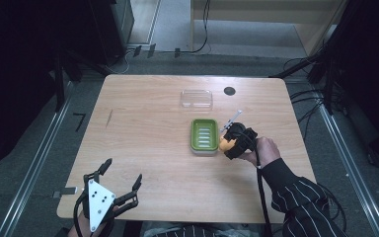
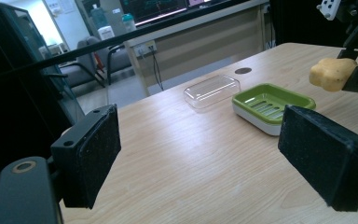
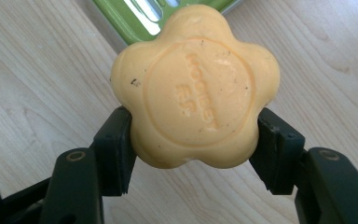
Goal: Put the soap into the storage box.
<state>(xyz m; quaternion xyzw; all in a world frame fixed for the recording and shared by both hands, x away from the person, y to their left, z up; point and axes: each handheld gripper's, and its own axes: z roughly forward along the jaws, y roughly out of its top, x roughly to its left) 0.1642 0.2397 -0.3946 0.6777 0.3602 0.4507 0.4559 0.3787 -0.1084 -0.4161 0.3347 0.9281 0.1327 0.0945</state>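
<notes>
A flower-shaped yellow soap with stamped lettering sits clamped between the pads of my right gripper. In the high view that right gripper holds the soap just off the right rim of the green soap dish, above the table. From the left gripper view the soap hangs to the right of the green dish. My left gripper rests at the table's near left edge, jaws wide apart with nothing between them, and its black pads frame the view.
A clear plastic lid lies behind the dish, with a dark round hole in the tabletop to its right. Cables run across the floor past the far edge of the table. A striped sleeve comes in at the lower right.
</notes>
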